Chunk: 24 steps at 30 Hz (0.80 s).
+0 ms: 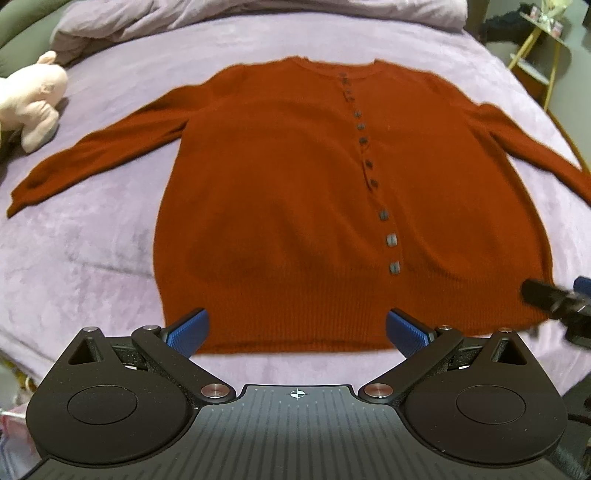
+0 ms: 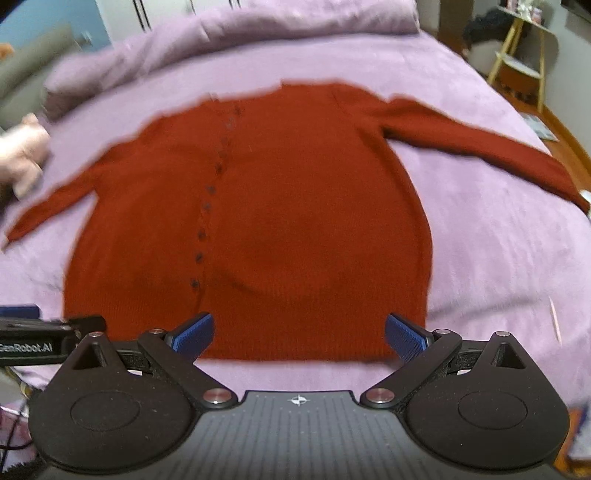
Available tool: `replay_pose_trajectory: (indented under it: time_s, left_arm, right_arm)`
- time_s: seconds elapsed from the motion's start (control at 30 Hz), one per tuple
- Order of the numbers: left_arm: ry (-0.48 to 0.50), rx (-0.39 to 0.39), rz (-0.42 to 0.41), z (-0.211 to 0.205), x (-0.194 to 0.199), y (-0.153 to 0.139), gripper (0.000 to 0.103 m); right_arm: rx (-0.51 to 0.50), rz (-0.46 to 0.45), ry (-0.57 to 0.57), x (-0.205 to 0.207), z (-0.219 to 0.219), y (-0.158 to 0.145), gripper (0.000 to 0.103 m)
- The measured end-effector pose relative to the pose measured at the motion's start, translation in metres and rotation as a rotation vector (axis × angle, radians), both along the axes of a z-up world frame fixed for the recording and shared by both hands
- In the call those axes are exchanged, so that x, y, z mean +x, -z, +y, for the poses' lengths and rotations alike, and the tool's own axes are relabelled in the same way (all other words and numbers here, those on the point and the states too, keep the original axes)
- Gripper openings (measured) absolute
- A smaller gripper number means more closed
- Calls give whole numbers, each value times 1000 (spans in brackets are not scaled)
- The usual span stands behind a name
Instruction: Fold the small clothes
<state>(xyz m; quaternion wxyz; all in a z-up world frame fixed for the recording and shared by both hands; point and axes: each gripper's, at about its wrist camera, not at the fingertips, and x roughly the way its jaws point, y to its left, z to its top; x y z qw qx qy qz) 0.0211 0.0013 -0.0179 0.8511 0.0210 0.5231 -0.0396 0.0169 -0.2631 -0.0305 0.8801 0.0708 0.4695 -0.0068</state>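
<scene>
A rust-red cardigan (image 1: 280,206) lies spread flat and face up on a lilac bedspread (image 1: 92,258), its neckline toward the far end of the bed, its ribbed hem nearest the cameras, and both sleeves stretched out to the sides; a row of dark buttons (image 1: 369,162) runs down its front from collar to hem. The left gripper (image 1: 297,334) hangs just above the hem with its blue-padded fingers (image 1: 188,334) spread wide apart and nothing between them. The right gripper (image 2: 299,336) sits likewise near the hem, further toward the cardigan's right side, its jaws also spread wide and holding nothing; whether either set of fingers touches the knit cannot be told. Each gripper shows at the edge of the other's view, the two side by side. A pale pink plush toy (image 1: 31,99) rests on the bedspread beyond the left sleeve, and a rumpled lilac duvet (image 1: 258,14) is bunched along the head of the bed
</scene>
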Motion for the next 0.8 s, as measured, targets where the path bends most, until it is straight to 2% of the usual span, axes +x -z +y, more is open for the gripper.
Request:
replay_pose_trajectory:
  time_s: [0.13, 0.2, 0.3, 0.37, 0.4, 0.47, 0.5, 0.53, 0.6, 0.67, 0.8]
  left_arm:
    - [-27, -32, -58, 5, 20, 0, 103]
    - [-41, -47, -86, 6, 34, 1, 103]
    - [-64, -46, -99, 5, 59, 8, 103]
    - [-79, -51, -117, 2, 75, 16, 103]
    - [-84, -60, -128, 1, 82, 20, 103]
    - [-90, -78, -131, -4, 96, 32, 103]
    - [-98, -85, -123, -7, 104, 39, 103]
    - [-102, -89, -118, -9, 112, 46, 103]
    - [-112, -77, -113, -15, 124, 59, 103]
    - [-120, -60, -108, -20, 134, 71, 103]
    - [-128, -50, -71, -22, 144, 88, 103]
  right_arm:
    - [63, -179, 46, 9, -42, 0, 99]
    - [81, -234, 114, 21, -76, 4, 99]
    - [161, -291, 265, 39, -141, 11, 99]
    - [218, -319, 437, 47, -196, 17, 99]
    - [252, -343, 510, 48, -222, 22, 96]
    - [314, -370, 685, 50, -272, 34, 84]
    - [357, -379, 749, 50, -294, 41, 76]
    - [400, -380, 811, 51, -315, 50, 62]
    - [485, -371, 940, 51, -352, 69, 44]
    - [543, -365, 1043, 49, -378, 89, 43]
    - [606, -412, 1130, 51, -401, 113, 40]
